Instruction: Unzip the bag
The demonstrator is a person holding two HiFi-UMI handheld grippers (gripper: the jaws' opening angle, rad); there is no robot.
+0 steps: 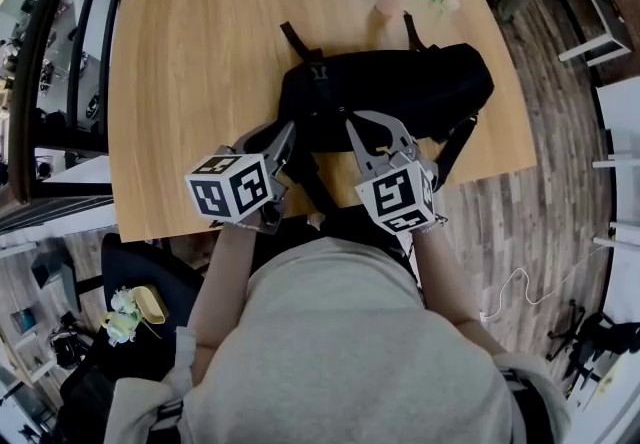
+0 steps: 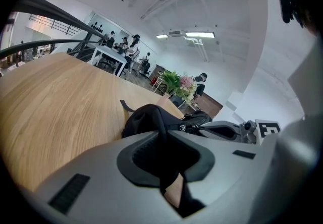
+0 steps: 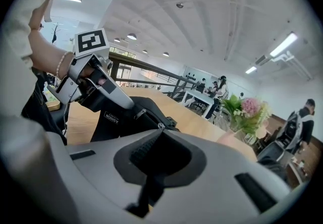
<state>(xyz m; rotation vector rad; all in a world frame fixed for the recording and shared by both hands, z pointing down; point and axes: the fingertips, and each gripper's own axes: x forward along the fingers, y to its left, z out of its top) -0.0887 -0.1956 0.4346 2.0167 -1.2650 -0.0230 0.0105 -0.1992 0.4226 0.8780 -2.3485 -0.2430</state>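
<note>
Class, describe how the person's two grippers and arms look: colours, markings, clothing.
The left gripper and right gripper are light grey, with dark ribbed pads lining the jaws; each carries a white cube bearing black square markers. The person wears a pale grey top and a beaded bracelet.

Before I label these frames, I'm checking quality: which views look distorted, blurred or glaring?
Head view: sharp, evenly lit, table edges bowed. Left gripper view: heavy fisheye, dark corners, black bag sharp, near jaws soft. Right gripper view: same fisheye, ceiling light glaring.
</note>
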